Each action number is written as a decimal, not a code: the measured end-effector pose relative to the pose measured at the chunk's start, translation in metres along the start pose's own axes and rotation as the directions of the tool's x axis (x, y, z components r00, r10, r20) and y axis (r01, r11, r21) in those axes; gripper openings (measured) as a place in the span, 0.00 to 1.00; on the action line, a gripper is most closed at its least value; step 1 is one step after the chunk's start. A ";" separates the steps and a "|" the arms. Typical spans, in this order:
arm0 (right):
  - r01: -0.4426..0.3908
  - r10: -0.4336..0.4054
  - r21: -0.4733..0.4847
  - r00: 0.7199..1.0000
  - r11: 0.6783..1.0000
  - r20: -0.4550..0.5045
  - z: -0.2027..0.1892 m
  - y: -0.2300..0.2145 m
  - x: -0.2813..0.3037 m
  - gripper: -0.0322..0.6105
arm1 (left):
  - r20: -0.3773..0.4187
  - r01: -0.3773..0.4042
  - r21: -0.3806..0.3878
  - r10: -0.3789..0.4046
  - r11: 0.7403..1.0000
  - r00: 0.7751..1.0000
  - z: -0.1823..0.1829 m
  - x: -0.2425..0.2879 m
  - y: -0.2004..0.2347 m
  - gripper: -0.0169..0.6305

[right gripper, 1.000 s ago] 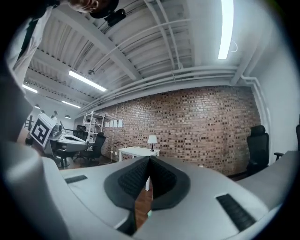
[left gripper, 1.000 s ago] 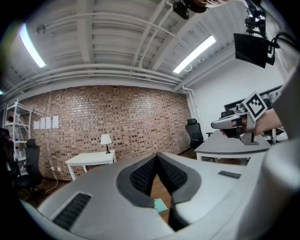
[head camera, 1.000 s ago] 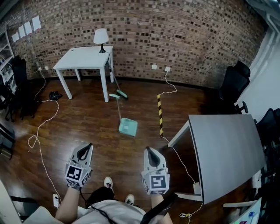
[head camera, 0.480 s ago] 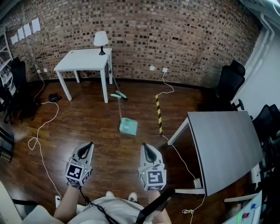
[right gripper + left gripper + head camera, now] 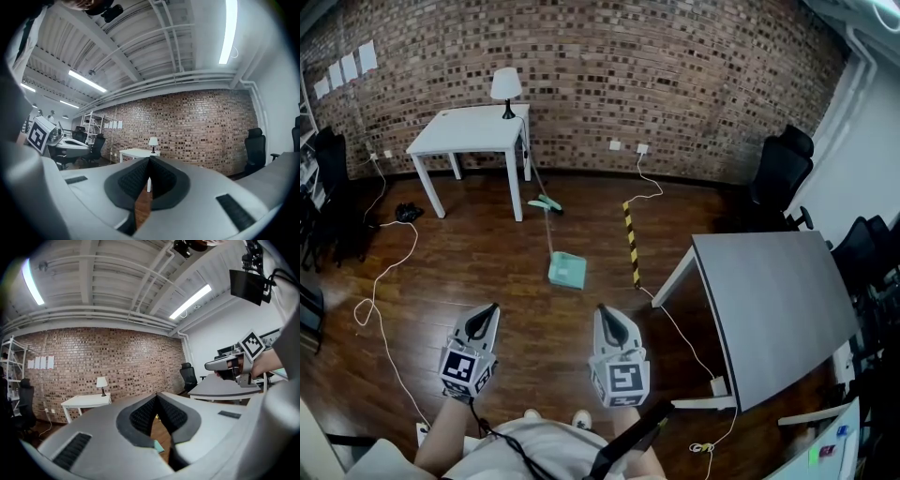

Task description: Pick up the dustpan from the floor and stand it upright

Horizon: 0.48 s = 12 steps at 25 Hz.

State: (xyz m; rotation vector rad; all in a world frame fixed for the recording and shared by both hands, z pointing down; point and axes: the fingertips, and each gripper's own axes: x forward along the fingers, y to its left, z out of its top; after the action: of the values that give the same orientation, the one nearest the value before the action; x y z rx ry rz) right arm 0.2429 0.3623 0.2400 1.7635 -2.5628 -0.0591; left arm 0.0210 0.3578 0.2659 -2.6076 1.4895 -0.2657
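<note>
Your left gripper (image 5: 489, 309) and right gripper (image 5: 603, 310) are both squeezed shut, holding nothing. The dustpan (image 5: 567, 271) lies on the floor (image 5: 478, 267) ahead.

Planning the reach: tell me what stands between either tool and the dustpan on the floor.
Nothing visible: only bare wooden floor lies between the left tool, the right tool and the dustpan. Striped tape lies aside.

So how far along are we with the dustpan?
Nothing looks done: the dustpan lies flat on the floor, not upright. Nothing is in hand; the left gripper and right gripper are both shut, empty and well short of it. To do: reach it, open, grip it, stand it up.
</note>
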 end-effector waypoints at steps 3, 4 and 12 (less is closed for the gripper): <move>0.003 -0.003 -0.005 1.000 1.000 0.003 0.000 -0.002 -0.003 0.02 | 0.007 0.014 0.007 -0.014 1.000 1.000 0.001 0.001 -0.006 0.02; 0.002 -0.002 -0.008 1.000 1.000 0.005 0.001 -0.001 -0.003 0.02 | 0.011 0.014 0.007 -0.014 1.000 1.000 0.000 0.001 -0.006 0.02; -0.018 0.018 -0.007 1.000 1.000 -0.014 0.001 0.004 -0.004 0.02 | 0.004 0.006 0.004 -0.006 1.000 1.000 0.006 0.000 -0.005 0.02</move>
State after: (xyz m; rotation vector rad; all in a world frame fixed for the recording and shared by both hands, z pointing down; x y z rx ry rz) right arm 0.2407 0.3677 0.2386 1.7312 -2.5652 -0.0552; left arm 0.0266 0.3602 0.2607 -2.6087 1.4786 -0.2639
